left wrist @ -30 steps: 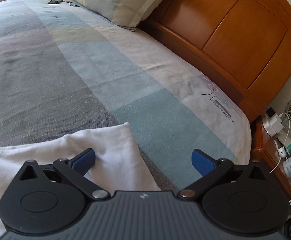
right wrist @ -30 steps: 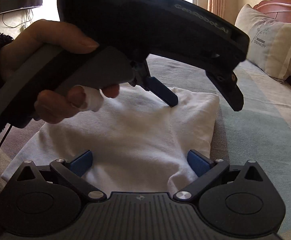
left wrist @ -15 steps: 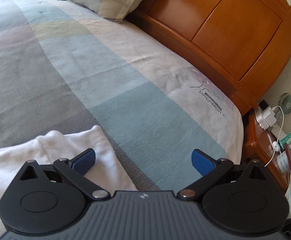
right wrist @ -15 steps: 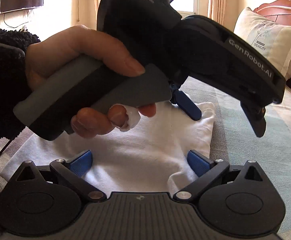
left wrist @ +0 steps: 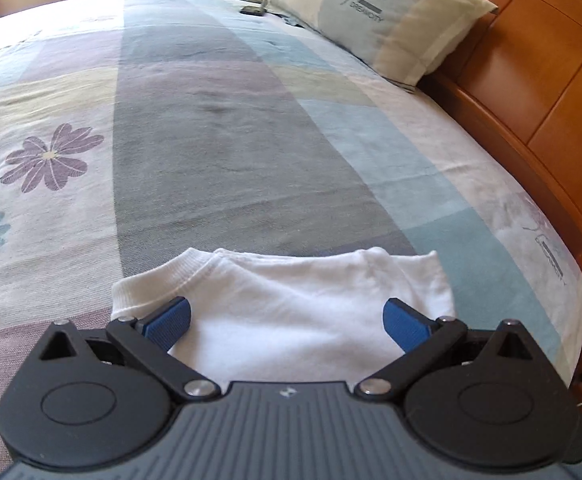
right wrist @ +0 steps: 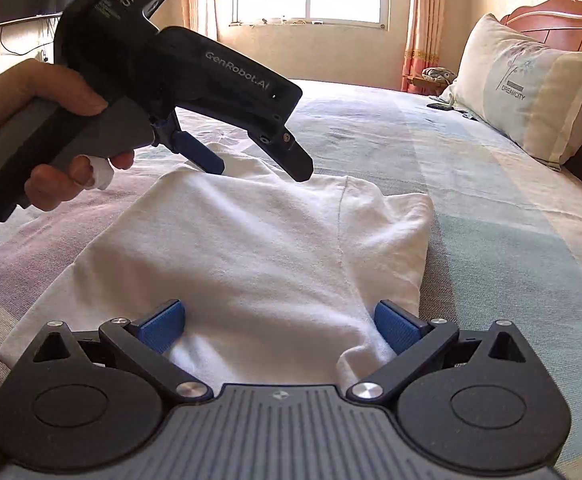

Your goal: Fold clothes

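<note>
The white shirt (right wrist: 251,256) lies part-folded on the bed (left wrist: 219,128), its ribbed collar (left wrist: 159,276) at the far end from me. My left gripper (left wrist: 287,318) hovers above the collar end with its fingers spread wide, holding nothing; my right gripper (right wrist: 279,326) hangs just as wide over the near end, also empty. I judge the shirt light, limp cotton that will sag and crease, so I would pinch a doubled edge or corner, not the flat middle.
</note>
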Demonstrator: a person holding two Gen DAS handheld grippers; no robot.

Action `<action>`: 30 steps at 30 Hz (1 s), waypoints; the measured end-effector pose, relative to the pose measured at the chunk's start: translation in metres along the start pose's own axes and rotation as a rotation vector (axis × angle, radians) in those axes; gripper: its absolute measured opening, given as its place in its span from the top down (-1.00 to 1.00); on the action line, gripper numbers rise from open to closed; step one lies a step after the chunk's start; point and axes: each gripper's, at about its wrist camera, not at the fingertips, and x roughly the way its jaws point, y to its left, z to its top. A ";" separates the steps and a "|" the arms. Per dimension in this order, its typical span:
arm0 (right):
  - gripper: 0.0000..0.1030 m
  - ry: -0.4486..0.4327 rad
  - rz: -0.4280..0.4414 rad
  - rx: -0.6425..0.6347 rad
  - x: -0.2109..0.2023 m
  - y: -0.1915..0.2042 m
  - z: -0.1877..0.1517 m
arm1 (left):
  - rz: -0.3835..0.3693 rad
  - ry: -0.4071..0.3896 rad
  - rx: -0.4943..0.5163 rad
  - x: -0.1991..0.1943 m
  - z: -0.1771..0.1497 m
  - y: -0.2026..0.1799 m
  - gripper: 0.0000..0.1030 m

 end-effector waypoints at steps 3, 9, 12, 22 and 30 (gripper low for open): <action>-1.00 0.008 -0.005 0.006 0.002 -0.003 0.002 | -0.027 -0.049 -0.013 -0.019 0.000 0.000 -0.97; -1.00 0.014 -0.014 0.007 -0.006 0.003 0.000 | -0.043 -0.069 0.014 -0.045 -0.022 -0.005 -0.98; -1.00 0.019 -0.014 0.004 -0.004 0.001 0.002 | 0.007 -0.026 0.003 -0.039 -0.033 -0.004 -0.97; -1.00 0.044 0.027 0.020 -0.032 0.012 0.016 | -0.041 -0.057 -0.073 -0.075 -0.079 -0.020 -0.98; -1.00 0.081 0.048 0.106 -0.061 0.011 0.002 | -0.078 -0.057 -0.100 -0.099 -0.109 -0.025 -0.98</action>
